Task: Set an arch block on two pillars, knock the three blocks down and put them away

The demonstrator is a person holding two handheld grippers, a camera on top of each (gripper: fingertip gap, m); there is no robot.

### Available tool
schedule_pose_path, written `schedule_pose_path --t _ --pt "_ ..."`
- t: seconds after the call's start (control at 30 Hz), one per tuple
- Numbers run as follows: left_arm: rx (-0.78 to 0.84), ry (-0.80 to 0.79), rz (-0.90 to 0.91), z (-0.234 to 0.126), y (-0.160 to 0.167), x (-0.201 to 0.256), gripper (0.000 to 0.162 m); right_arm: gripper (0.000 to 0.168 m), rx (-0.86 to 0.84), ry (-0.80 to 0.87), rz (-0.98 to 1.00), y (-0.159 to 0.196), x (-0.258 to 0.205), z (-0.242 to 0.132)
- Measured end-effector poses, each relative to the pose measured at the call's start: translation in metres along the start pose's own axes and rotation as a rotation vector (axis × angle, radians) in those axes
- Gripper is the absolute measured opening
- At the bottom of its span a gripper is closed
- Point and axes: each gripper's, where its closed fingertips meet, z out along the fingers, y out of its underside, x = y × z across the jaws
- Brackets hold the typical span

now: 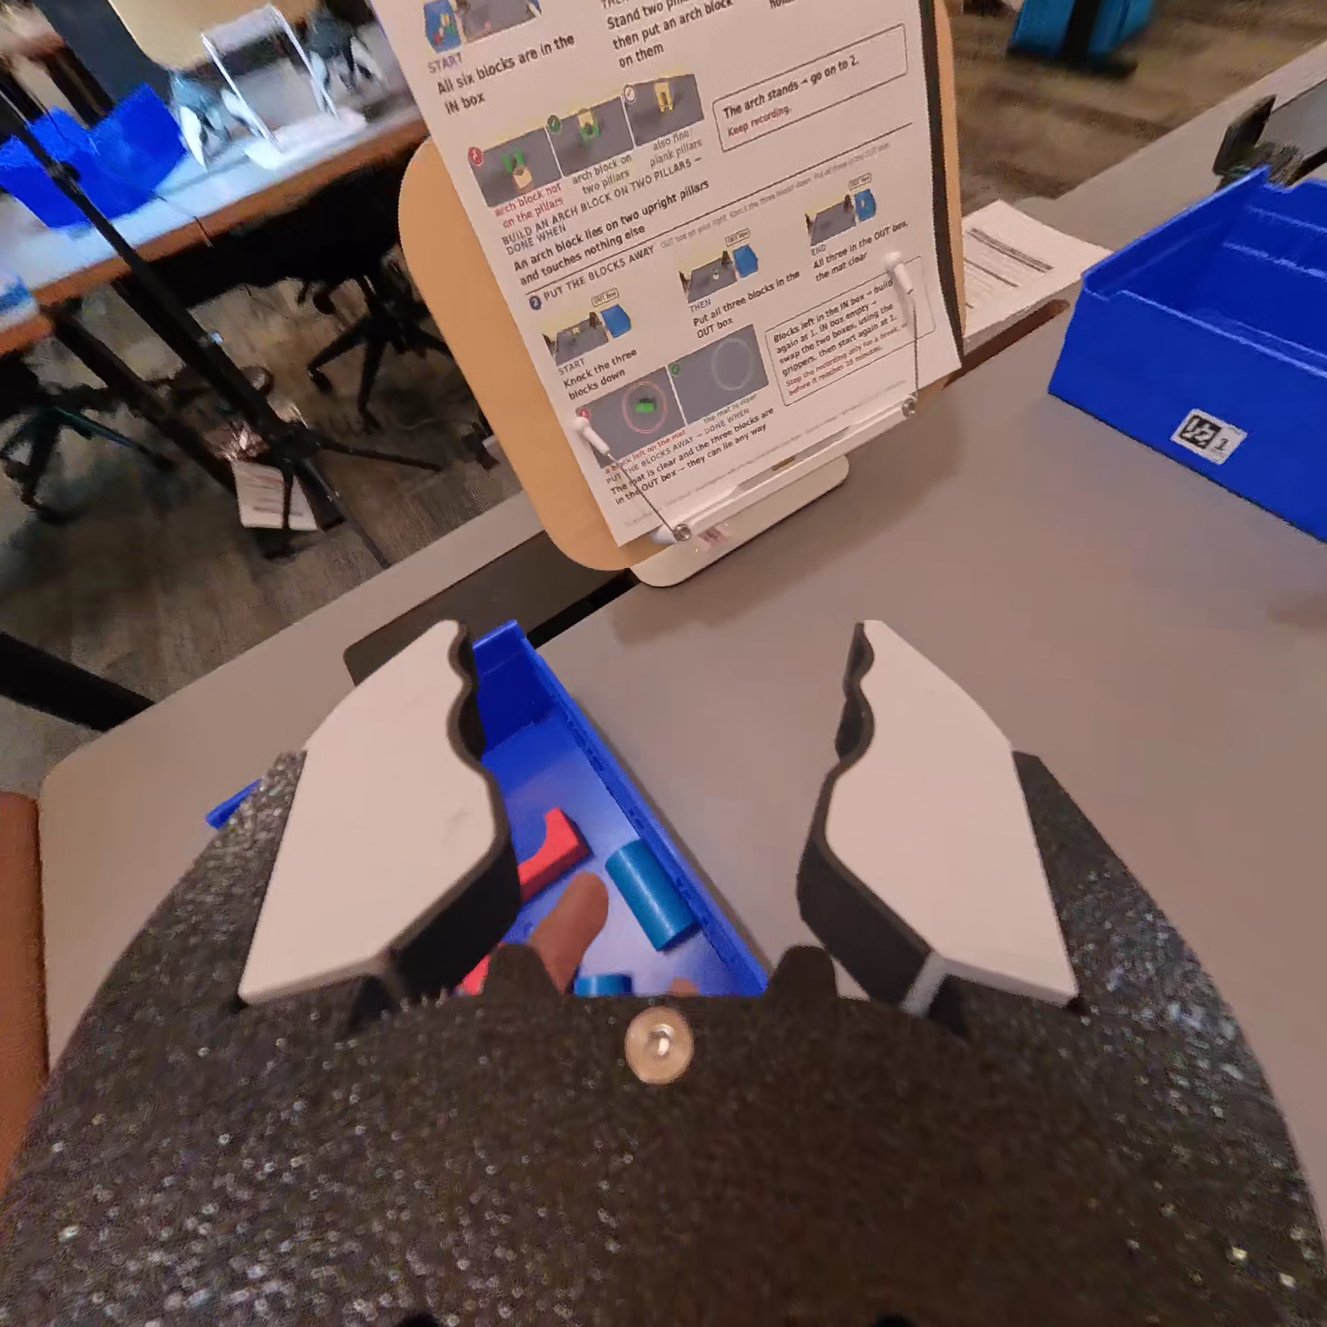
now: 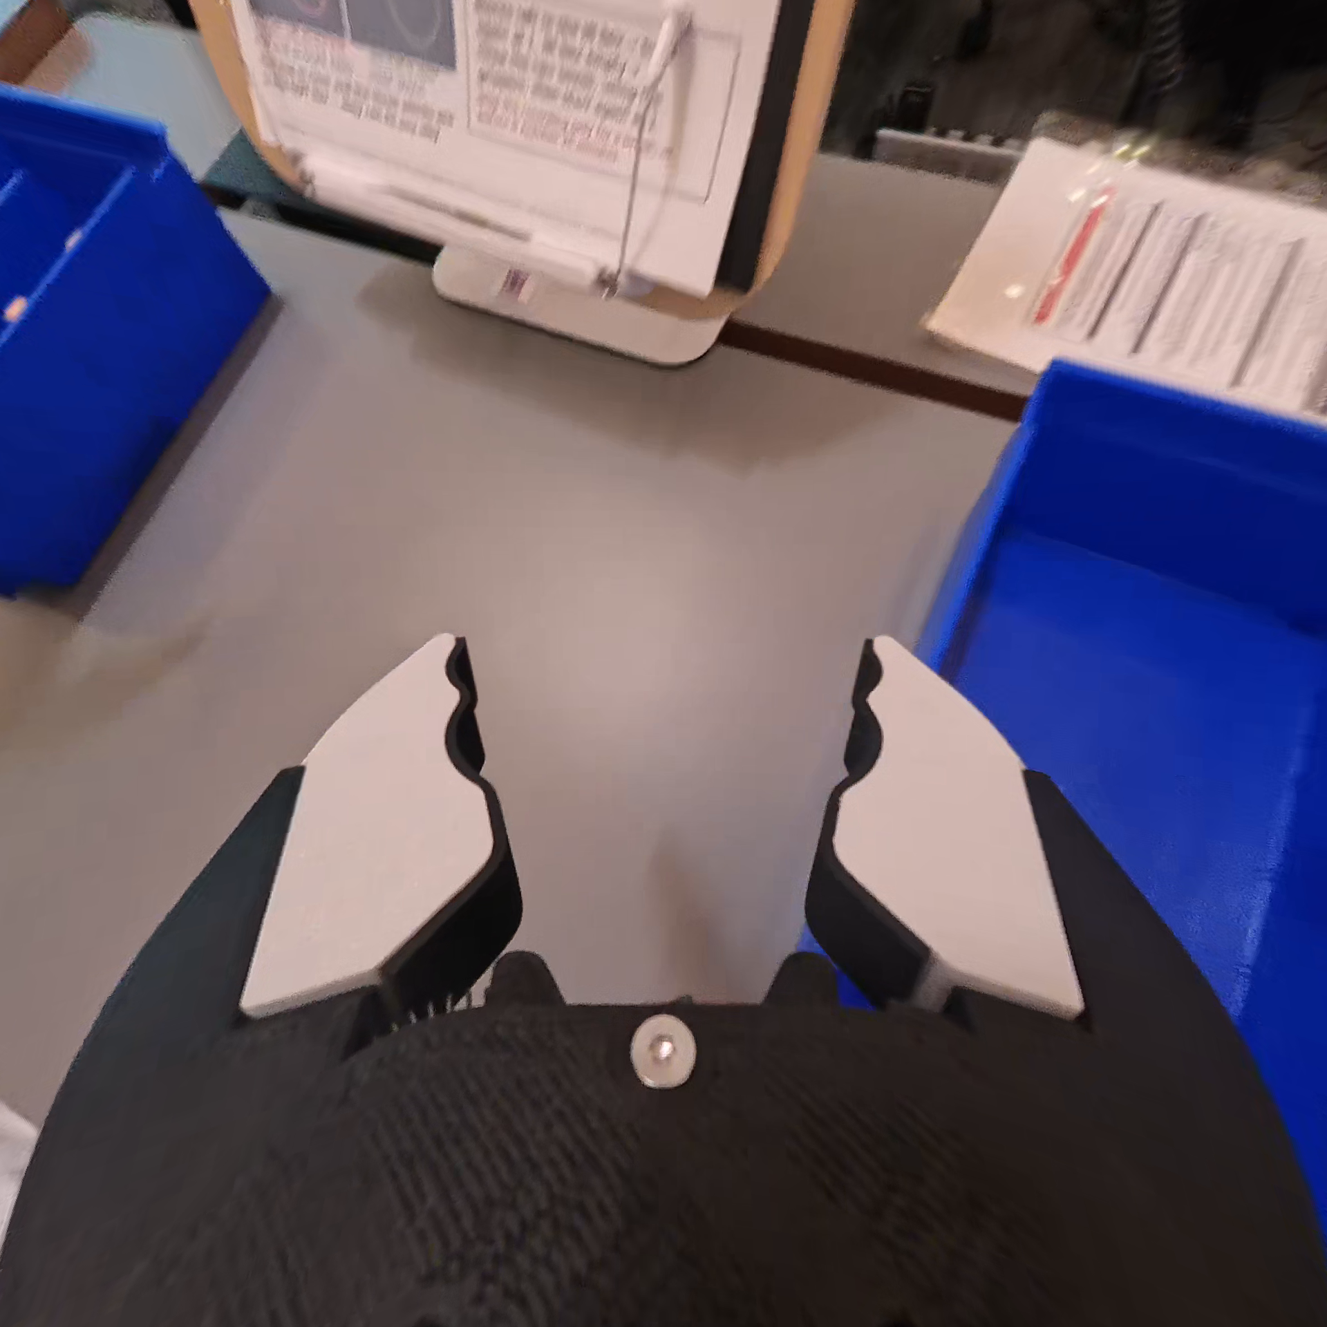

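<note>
In the left wrist view my left gripper (image 1: 660, 635) is open and empty, hovering over the right wall of a blue box (image 1: 610, 775). Inside the box lie a red arch block (image 1: 556, 851), a blue cylinder (image 1: 650, 894), a brown rounded block (image 1: 574, 926) and more pieces partly hidden under the gripper. In the right wrist view my right gripper (image 2: 664, 650) is open and empty above the bare grey mat (image 2: 574, 538). An empty-looking blue box (image 2: 1149, 682) sits just right of its right finger. The other blue box (image 2: 93, 345) stands at far left.
A wooden stand with a printed instruction sheet (image 1: 682, 273) stands at the mat's far edge, also in the right wrist view (image 2: 538, 143). The second blue box with a small tag (image 1: 1206, 345) is at right. Papers (image 2: 1149, 273) lie behind it. Chairs and tables stand beyond. The right gripper is farther from the red arch block (image 1: 556, 851), some 45 centimeters, than the left, some 25 centimeters. The blue cylinder (image 1: 650, 894) is closer to my left gripper, around 25 centimeters from its tips; the right tips are 45 centimeters off.
</note>
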Motion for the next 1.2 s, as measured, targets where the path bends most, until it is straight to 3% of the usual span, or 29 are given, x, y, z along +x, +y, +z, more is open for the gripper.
schedule_pose_path --t 0.1,0.27,0.5,0.67,0.8,0.97,1.2 --pt "-0.029 0.000 -0.066 -0.015 -0.019 -0.005 0.095 0.099 0.068 0.045 0.023 -0.028 0.003 -0.022" --pt "0.105 -0.051 -0.225 -0.054 -0.019 0.010 0.095 0.099 0.263 -0.248 0.065 -0.018 -0.067 -0.066" --pt "0.215 -0.167 -0.303 -0.117 0.044 0.028 0.088 0.100 0.409 -0.128 -0.069 0.042 -0.074 -0.085" --pt "0.156 -0.260 -0.275 -0.143 0.080 0.012 0.083 0.099 0.435 -0.124 -0.131 0.045 -0.090 -0.063" --pt "-0.002 -0.260 -0.257 -0.133 0.114 -0.002 0.085 0.096 0.420 -0.211 -0.214 0.050 -0.117 -0.034" --pt "-0.118 -0.240 -0.275 -0.095 0.152 -0.020 0.076 0.093 0.378 -0.228 -0.333 0.071 -0.132 -0.004" --pt "-0.356 -0.136 -0.219 -0.037 0.194 -0.036 0.068 0.091 0.309 -0.248 -0.186 0.073 -0.126 0.024"
